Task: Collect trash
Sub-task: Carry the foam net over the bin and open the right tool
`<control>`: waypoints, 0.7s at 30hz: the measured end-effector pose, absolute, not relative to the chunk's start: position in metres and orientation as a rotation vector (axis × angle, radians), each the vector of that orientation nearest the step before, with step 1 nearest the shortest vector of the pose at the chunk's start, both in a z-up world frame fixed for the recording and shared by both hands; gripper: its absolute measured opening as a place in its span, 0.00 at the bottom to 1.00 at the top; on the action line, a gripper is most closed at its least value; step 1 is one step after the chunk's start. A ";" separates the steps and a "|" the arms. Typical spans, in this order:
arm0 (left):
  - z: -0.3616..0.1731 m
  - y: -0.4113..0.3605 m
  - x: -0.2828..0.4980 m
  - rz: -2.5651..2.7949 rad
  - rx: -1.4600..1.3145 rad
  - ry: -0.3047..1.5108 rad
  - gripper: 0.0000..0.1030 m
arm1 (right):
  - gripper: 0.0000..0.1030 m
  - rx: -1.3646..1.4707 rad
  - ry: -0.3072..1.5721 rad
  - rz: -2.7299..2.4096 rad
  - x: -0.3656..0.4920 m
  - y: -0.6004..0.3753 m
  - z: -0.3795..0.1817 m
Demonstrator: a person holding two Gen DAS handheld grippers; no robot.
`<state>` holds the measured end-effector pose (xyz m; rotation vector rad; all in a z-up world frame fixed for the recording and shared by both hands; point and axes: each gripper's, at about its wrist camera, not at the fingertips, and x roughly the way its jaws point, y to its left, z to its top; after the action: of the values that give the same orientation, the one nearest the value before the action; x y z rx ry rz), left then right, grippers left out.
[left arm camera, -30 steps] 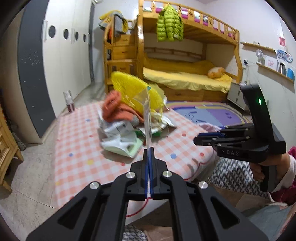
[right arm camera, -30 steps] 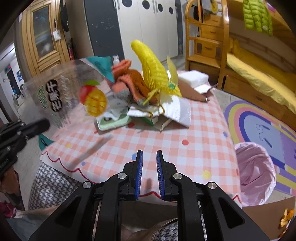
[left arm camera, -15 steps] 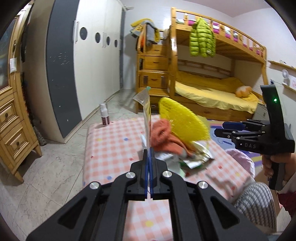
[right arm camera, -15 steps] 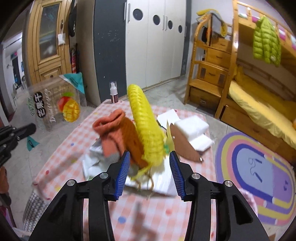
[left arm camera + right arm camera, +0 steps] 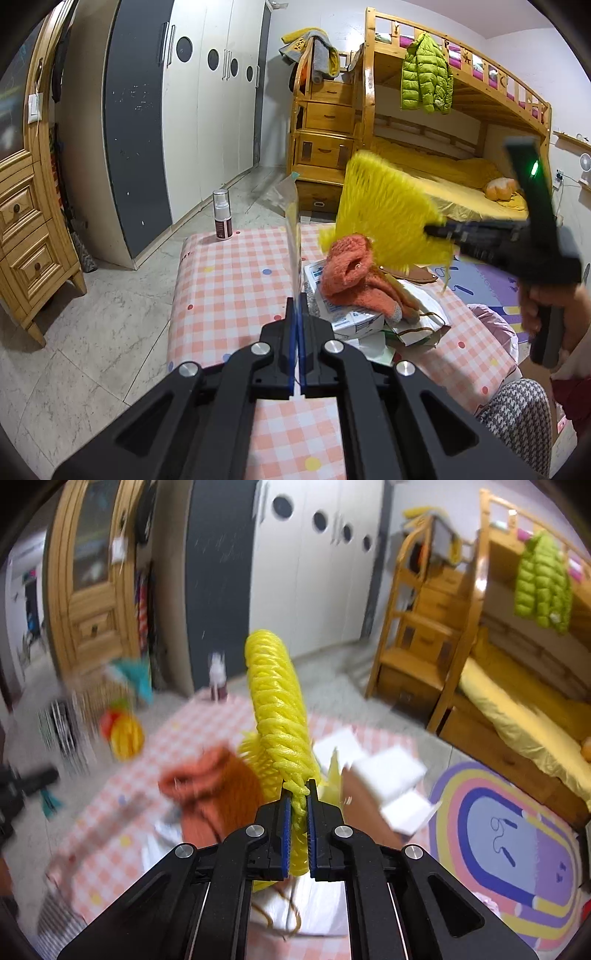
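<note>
My left gripper [image 5: 296,306] is shut on a clear plastic snack bag [image 5: 293,236], which stands edge-on above the jaws. The same bag, with a mango print, shows blurred at the left of the right wrist view [image 5: 92,709]. My right gripper [image 5: 296,797] has its jaws closing tight on a yellow foam net [image 5: 275,709], with the pads pressing its lower end. From the left wrist view the net [image 5: 384,221] hangs above the trash pile, held by the right gripper [image 5: 432,230] in a person's hand [image 5: 535,299].
On the pink checked table [image 5: 229,295] lie an orange knitted cloth [image 5: 351,273], white boxes [image 5: 347,317] and a paper bag [image 5: 417,325]. A spray bottle [image 5: 222,214] stands at the far corner. A pink bin bag [image 5: 491,325] sits right of the table, before a bunk bed [image 5: 461,110].
The right gripper opened, came around the yellow net and closed on it, and the net now stands off the pile. The left gripper kept the bag and swung left.
</note>
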<state>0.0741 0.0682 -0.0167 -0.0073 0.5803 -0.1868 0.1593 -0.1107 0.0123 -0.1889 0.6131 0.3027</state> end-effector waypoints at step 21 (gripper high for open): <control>-0.013 -0.097 0.039 -0.570 0.122 0.569 0.00 | 0.08 0.078 0.552 -0.077 0.007 -0.278 0.030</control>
<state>0.0385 -0.0972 -0.0126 0.1222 0.5693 -0.5702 0.0075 -0.2784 0.0302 0.0784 0.5518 -0.0769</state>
